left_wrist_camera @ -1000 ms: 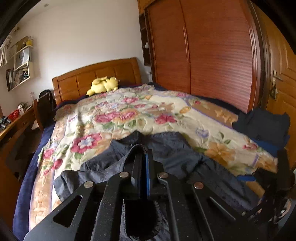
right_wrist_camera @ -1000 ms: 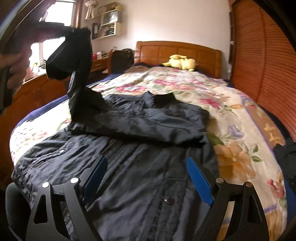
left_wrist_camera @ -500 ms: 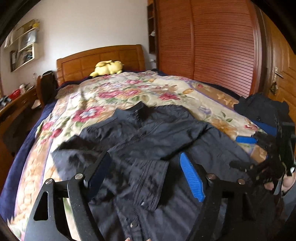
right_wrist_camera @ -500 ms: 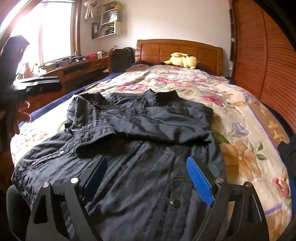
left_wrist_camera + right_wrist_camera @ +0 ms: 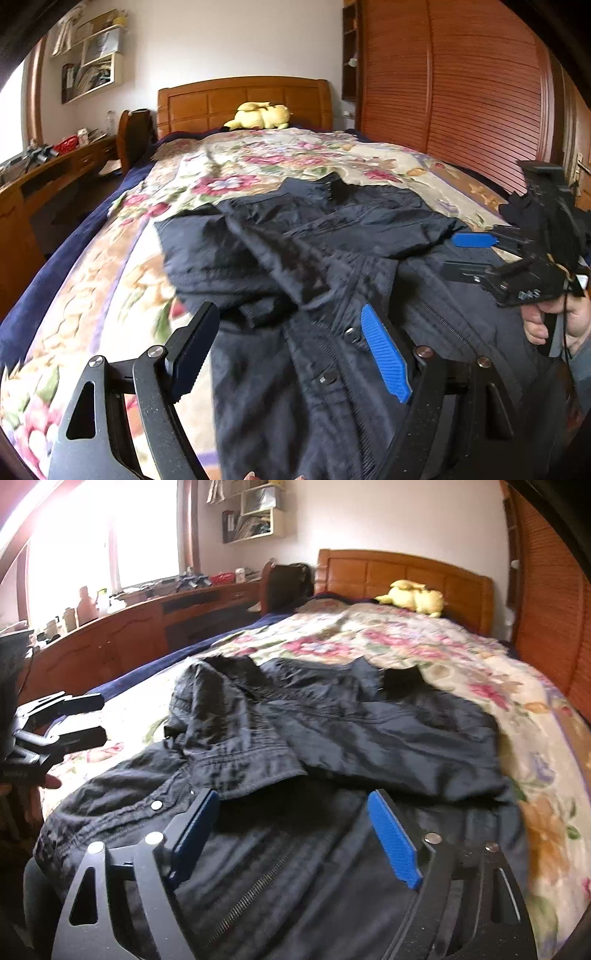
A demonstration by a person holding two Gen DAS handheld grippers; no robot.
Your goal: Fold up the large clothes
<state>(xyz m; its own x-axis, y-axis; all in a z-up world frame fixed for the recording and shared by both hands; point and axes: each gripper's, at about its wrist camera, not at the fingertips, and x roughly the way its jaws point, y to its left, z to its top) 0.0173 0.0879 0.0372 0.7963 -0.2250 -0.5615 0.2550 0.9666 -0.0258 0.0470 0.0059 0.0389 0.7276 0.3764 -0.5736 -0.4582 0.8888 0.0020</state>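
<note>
A dark navy jacket (image 5: 325, 258) lies front-up on the floral bedspread (image 5: 258, 162), both sleeves folded across its chest. It also shows in the right wrist view (image 5: 369, 731). My left gripper (image 5: 291, 343) is open and empty, hovering over the jacket's lower left part. My right gripper (image 5: 295, 830) is open and empty above the jacket's zipper and hem. The right gripper shows in the left wrist view (image 5: 476, 254) at the jacket's right side. The left gripper shows in the right wrist view (image 5: 79, 718) off the jacket's left edge.
A yellow plush toy (image 5: 260, 114) lies by the wooden headboard (image 5: 243, 99). A wooden desk (image 5: 122, 635) with clutter runs along the bed's left side. A slatted wardrobe (image 5: 461, 81) stands on the right. Dark folded clothes (image 5: 532, 214) sit near the bed's right edge.
My left gripper let go of the left sleeve, which now lies folded across the chest, and drew back toward the hem. My right gripper stayed open and shifted slightly left.
</note>
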